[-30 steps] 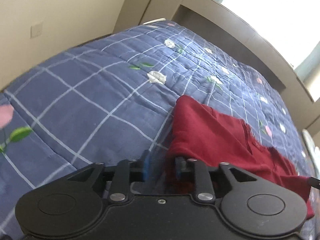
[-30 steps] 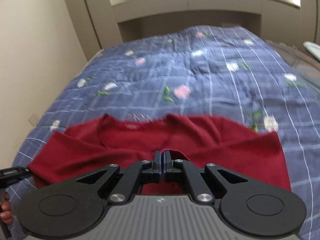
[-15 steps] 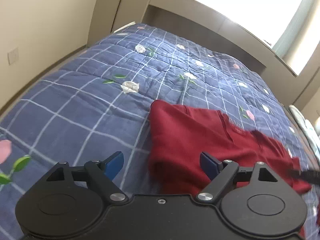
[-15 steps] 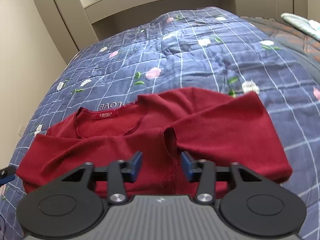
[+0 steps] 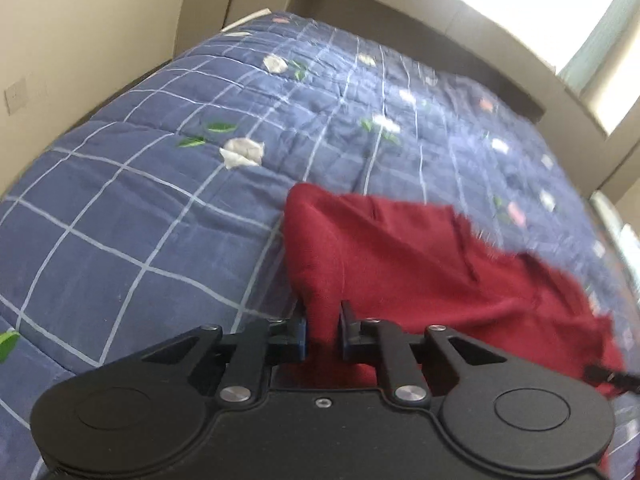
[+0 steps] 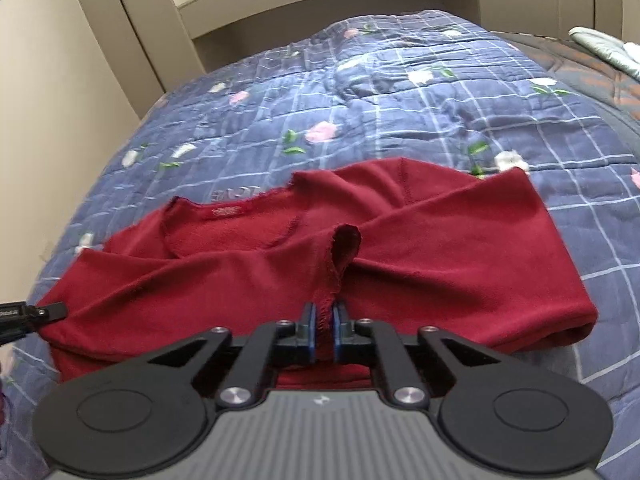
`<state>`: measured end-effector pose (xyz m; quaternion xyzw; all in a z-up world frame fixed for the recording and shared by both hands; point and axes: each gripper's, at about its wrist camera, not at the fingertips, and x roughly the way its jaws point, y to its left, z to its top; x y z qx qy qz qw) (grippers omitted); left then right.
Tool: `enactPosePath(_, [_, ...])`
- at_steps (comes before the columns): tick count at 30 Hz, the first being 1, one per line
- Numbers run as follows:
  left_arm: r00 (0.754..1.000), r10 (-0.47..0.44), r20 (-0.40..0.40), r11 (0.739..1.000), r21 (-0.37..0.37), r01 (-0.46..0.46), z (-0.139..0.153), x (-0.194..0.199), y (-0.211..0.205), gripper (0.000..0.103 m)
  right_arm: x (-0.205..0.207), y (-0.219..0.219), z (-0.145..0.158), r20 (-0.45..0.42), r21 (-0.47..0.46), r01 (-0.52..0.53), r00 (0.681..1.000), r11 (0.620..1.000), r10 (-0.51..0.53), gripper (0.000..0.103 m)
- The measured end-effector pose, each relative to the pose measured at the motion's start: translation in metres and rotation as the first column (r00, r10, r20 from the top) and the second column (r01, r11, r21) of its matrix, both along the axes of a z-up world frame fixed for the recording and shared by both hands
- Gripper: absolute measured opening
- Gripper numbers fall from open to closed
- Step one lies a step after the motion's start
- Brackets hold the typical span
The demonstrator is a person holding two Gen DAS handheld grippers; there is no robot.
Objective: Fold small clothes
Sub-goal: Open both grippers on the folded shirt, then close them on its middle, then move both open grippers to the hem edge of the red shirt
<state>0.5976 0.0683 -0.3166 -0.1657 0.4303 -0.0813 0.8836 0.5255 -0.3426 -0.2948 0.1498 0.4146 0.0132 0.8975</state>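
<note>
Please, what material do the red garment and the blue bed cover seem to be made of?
The red garment looks like a soft matte knit, maybe fleece or cotton jersey: fine ribbed texture, fuzzy raw edges, limp folds. The blue bed cover looks like quilted cotton, matte: stitched lines, puffy squares, printed flowers. Exact fibres cannot be told.
</note>
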Motion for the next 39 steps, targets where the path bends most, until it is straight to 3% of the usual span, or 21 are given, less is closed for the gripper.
enactPosePath(3, [0.999, 0.05, -0.005, 0.994, -0.092, -0.051, -0.001, -0.002, 0.023, 0.015, 0.001, 0.009, 0.005, -0.005, 0.012, -0.039, 0.999, 0.999, 0.039, 0.009])
enactPosePath(8, [0.996, 0.083, -0.025, 0.993, -0.084, -0.085, -0.011, -0.002, 0.04, 0.016, 0.001, 0.016, 0.0, -0.036, 0.001, -0.042, 0.998, 0.999, 0.042, 0.009])
enactPosePath(11, [0.994, 0.105, -0.039, 0.991, -0.075, -0.108, -0.014, -0.004, 0.046, 0.023, 0.0, 0.016, -0.007, -0.067, -0.015, -0.029, 0.997, 0.999, 0.028, 0.01])
enactPosePath(13, [0.994, 0.11, -0.02, 0.991, -0.078, -0.111, -0.009, -0.008, 0.047, 0.032, -0.004, 0.015, -0.007, -0.061, -0.044, -0.023, 0.998, 0.999, 0.02, 0.018])
enactPosePath(14, [0.995, 0.103, -0.009, 0.991, -0.079, -0.103, -0.006, -0.009, 0.046, 0.036, -0.007, 0.016, -0.005, -0.048, -0.069, -0.027, 0.999, 0.997, 0.023, 0.027])
enactPosePath(15, [0.995, 0.098, 0.003, 0.992, -0.081, -0.097, -0.003, -0.012, 0.046, 0.05, -0.008, 0.017, -0.004, -0.038, -0.091, -0.028, 0.999, 0.995, 0.025, 0.044])
enactPosePath(16, [0.996, 0.092, 0.019, 0.992, -0.083, -0.09, 0.002, -0.014, 0.044, 0.067, -0.008, 0.019, -0.002, -0.025, -0.12, -0.027, 0.999, 0.992, 0.024, 0.053])
enactPosePath(17, [0.996, 0.084, 0.032, 0.994, -0.079, -0.081, 0.004, -0.016, 0.04, 0.073, -0.008, 0.02, -0.001, -0.012, -0.145, -0.026, 1.0, 0.989, 0.025, 0.064])
enactPosePath(19, [0.998, 0.044, 0.054, 0.998, -0.036, -0.042, 0.008, -0.018, 0.029, 0.076, -0.001, 0.024, 0.0, 0.008, -0.199, -0.025, 1.0, 0.98, 0.027, 0.069])
enactPosePath(21, [0.999, 0.01, 0.04, 0.999, 0.034, -0.011, 0.006, -0.015, 0.015, 0.076, 0.008, 0.026, -0.005, 0.021, -0.251, -0.004, 1.0, 0.968, 0.01, 0.086])
enactPosePath(23, [1.0, 0.013, 0.008, 0.993, 0.113, -0.014, -0.001, -0.011, 0.006, 0.074, 0.017, 0.025, -0.011, 0.008, -0.287, 0.009, 1.0, 0.958, -0.007, 0.087])
enactPosePath(26, [0.998, 0.045, -0.032, 0.984, 0.172, -0.039, -0.012, -0.01, 0.006, 0.074, 0.021, 0.02, -0.025, -0.029, -0.385, 0.038, 0.998, 0.922, -0.054, 0.087])
enactPosePath(29, [0.998, 0.06, -0.026, 0.982, 0.18, -0.054, -0.015, -0.016, 0.013, 0.075, 0.008, 0.007, -0.029, -0.012, -0.396, 0.065, 0.997, 0.916, -0.076, 0.092])
enactPosePath(31, [0.997, 0.07, -0.019, 0.981, 0.18, -0.065, -0.011, -0.022, 0.019, 0.077, -0.004, 0.001, -0.028, -0.014, -0.444, 0.084, 0.995, 0.892, -0.101, 0.093])
enactPosePath(34, [0.995, 0.098, -0.013, 0.984, 0.148, -0.095, -0.005, -0.038, 0.03, 0.085, -0.029, -0.011, -0.019, 0.002, -0.391, 0.103, 0.994, 0.914, -0.111, 0.096])
enactPosePath(36, [0.994, 0.107, -0.001, 0.986, 0.129, -0.106, 0.001, -0.053, 0.034, 0.09, -0.052, -0.016, -0.01, 0.009, -0.349, 0.116, 0.993, 0.93, -0.12, 0.103])
enactPosePath(39, [0.996, 0.089, 0.001, 0.986, 0.141, -0.088, 0.01, -0.083, 0.034, 0.097, -0.089, -0.021, 0.0, -0.013, -0.246, 0.108, 0.993, 0.963, -0.114, 0.103])
